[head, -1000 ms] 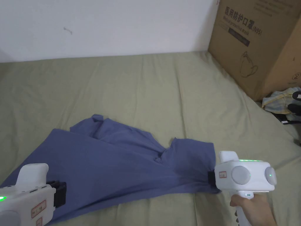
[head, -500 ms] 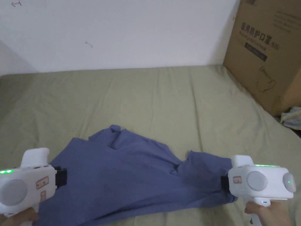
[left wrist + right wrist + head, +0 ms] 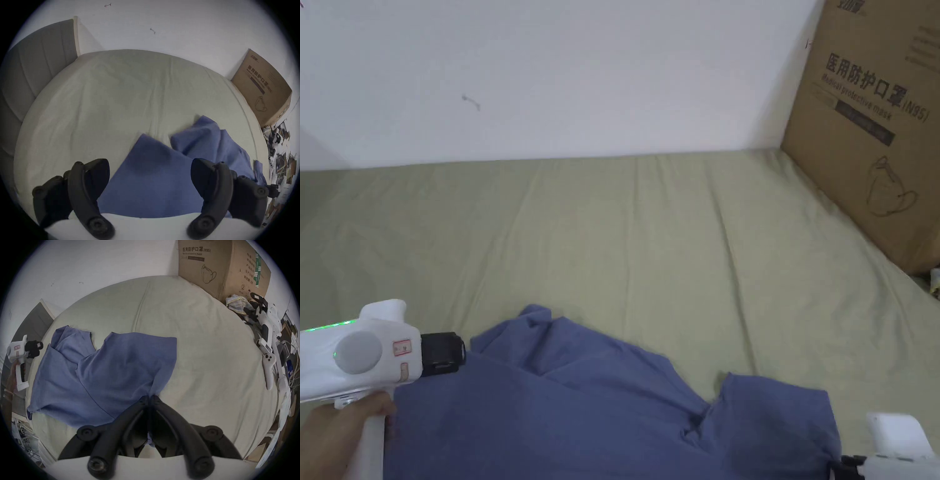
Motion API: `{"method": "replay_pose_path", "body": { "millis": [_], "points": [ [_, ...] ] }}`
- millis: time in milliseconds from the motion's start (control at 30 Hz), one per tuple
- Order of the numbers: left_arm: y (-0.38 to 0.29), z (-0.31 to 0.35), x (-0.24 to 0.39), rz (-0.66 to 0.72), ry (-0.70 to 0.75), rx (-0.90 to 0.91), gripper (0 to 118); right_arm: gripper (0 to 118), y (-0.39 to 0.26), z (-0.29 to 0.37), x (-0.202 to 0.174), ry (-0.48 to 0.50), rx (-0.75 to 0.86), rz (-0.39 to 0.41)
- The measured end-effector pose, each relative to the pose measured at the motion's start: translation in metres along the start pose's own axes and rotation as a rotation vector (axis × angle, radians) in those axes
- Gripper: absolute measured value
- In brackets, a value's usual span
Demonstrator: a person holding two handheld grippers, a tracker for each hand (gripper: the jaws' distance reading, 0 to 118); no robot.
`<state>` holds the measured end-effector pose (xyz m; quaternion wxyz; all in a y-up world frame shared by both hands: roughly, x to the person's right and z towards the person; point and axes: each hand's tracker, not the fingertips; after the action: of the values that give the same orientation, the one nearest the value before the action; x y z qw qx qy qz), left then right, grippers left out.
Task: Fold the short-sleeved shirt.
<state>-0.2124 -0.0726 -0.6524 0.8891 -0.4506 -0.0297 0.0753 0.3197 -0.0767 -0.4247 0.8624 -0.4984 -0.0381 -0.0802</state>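
Note:
A blue short-sleeved shirt [image 3: 581,406] lies crumpled and partly spread on the bed, also seen in the left gripper view [image 3: 203,142] and the right gripper view [image 3: 105,369]. My left gripper [image 3: 447,353] hovers at the shirt's left far corner. Its jaws stand wide open [image 3: 149,165], with the cloth lying below the gap and nothing pinched. The left gripper [image 3: 32,347] appears far off in the right gripper view too. My right gripper [image 3: 150,396] is shut on the shirt's right edge, and its white body sits at the bottom right [image 3: 894,444].
An olive sheet covers the bed [image 3: 644,237], backed by a white wall. A big cardboard box [image 3: 875,125] stands at the right. Spare devices and clutter [image 3: 267,321] lie beyond the bed's right edge. A grey headboard [image 3: 32,65] is at the left.
My left gripper has travelled from the shirt's near left part up to its far left corner. The right gripper keeps its hold. The head camera has tilted upward.

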Motion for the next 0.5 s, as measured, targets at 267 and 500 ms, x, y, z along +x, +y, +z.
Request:
{"method": "replay_pose_path", "body": {
  "millis": [267,500],
  "points": [
    [0.001,-0.046,-0.006,-0.071,0.056,-0.056,83,3,-0.002,-0.008,-0.001,-0.013,-0.030,0.003],
    [0.006,-0.031,0.000,-0.168,0.108,-0.052,1,3,-0.005,-0.008,-0.003,-0.008,-0.026,-0.079]
  ]
}}
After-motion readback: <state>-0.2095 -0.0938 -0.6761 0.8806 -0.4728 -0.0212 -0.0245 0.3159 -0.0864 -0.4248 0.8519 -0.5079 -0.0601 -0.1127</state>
